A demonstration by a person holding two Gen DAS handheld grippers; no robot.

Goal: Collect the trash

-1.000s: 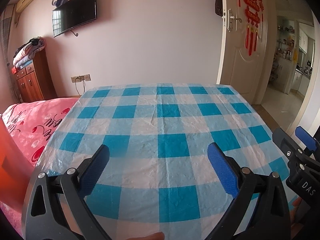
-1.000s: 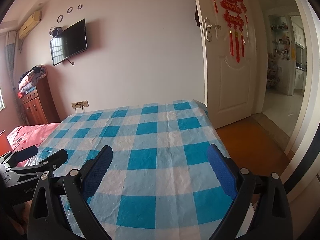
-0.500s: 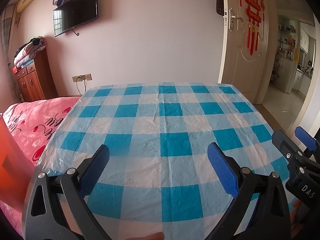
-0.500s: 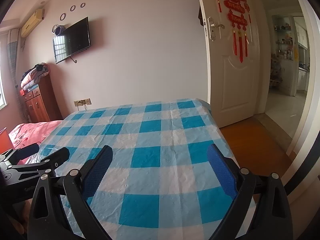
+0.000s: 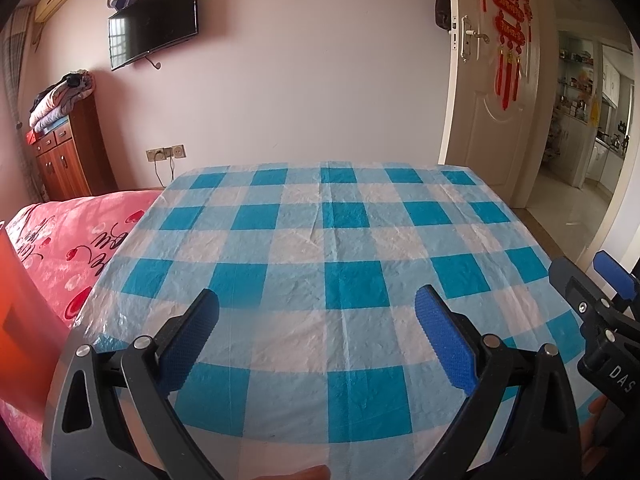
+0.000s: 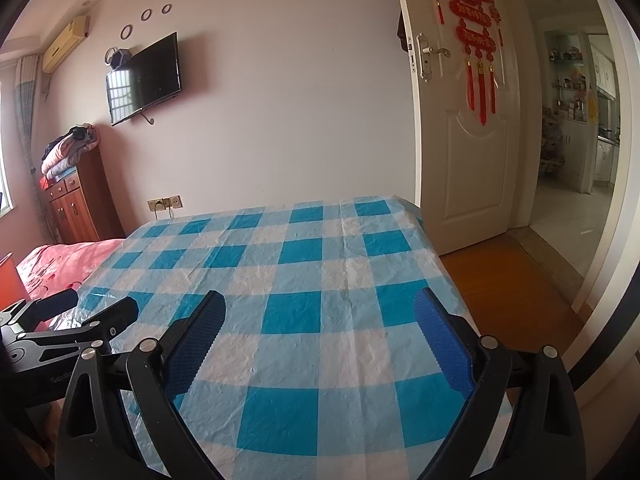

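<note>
- The left gripper hangs over the near end of the bench. The bench is covered by a blue and white checked plastic cloth. The jaws are wide apart and hold nothing.
- The right gripper hangs over the same bench, just to the right of the left one. Its jaws are wide apart too, with nothing between them.
- Each gripper has black arms with blue bumpy pads on the inside.
- In the left wrist view, the right gripper's black arm and blue tip poke in at the right edge. In the right wrist view, the left gripper's black arms poke in at the lower left.
- No trash shows on the checked cloth in front of either gripper, so I cannot tell where it is.
- To the left of the left gripper lies a pink bed cover with red hearts.
- Far ahead and to the left stands a brown wooden cabinet with folded blankets on top. A flat black TV hangs on the pale wall above it.
- Far ahead and to the right, a white door stands open. Red hanging knots with tassels are on it.
</note>
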